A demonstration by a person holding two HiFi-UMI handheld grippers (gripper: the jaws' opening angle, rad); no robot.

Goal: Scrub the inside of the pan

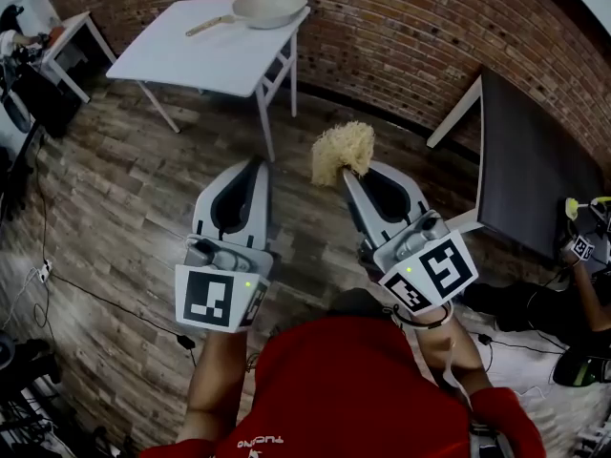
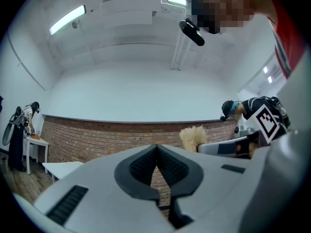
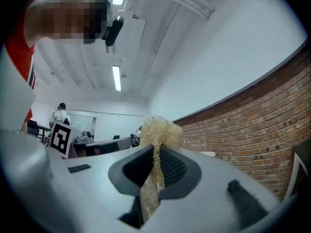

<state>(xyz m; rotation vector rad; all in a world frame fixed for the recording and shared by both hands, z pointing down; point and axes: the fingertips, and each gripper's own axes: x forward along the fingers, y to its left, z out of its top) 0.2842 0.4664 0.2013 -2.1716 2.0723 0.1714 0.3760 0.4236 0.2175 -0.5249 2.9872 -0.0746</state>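
A pale pan (image 1: 266, 7) with a wooden handle lies on the far white table (image 1: 191, 60), well ahead of both grippers. My right gripper (image 1: 347, 173) is shut on a straw-coloured scrubber (image 1: 342, 152), whose frizzy tuft sticks out past the jaw tips (image 3: 156, 130). My left gripper (image 1: 254, 165) is held level beside it, jaws closed with nothing between them (image 2: 156, 147). Both grippers are raised over the wooden floor, far from the pan. From the left gripper view the scrubber (image 2: 193, 136) shows to the right.
A dark-topped table (image 1: 535, 165) stands at the right by the brick wall (image 1: 401, 36). Cables run across the wooden floor (image 1: 105, 218) at the left. Another person (image 1: 582, 294) sits at the lower right. A small side table (image 1: 72, 41) stands far left.
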